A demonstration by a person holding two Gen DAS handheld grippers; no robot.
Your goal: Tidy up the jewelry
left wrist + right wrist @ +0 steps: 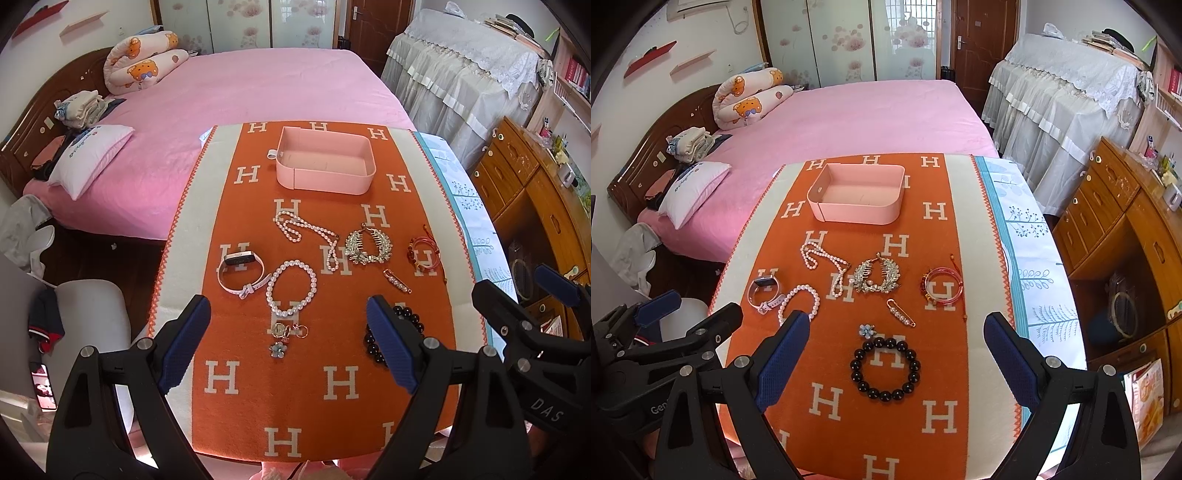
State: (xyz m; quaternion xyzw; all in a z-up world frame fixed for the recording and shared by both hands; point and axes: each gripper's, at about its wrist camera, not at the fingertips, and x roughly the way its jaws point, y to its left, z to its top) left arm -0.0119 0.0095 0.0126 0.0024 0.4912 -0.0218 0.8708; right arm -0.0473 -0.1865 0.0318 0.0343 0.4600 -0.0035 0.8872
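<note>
We hold both tools above the near end of the bench, each spread wide with nothing between its fingers. The left tool point(288, 347) hangs over the small ring cluster point(287, 330) and the blue flower charm point(277, 349); the right tool point(897, 365) hangs over the black bead bracelet point(884, 370), which lies flat on the orange cloth point(857, 435) with its white H pattern.

The pink box point(857, 199) sits open and bare at the far end of the cloth, well apart from both tools. Between it and us the jewelry lies scattered. On the left is the pale watch point(242, 271), and just beside it the pearl bracelet point(291, 288) in a closed loop. Farther back the long pearl necklace point(308, 236) trails in loose curves, its end near the silver leaf comb point(365, 245). To the right lies the red bangle point(942, 286) with a thin red cord. Near the comb, toward us, is the pearl pin point(900, 312).

Behind the bench stands a bed point(871, 110) with a pink cover.
</note>
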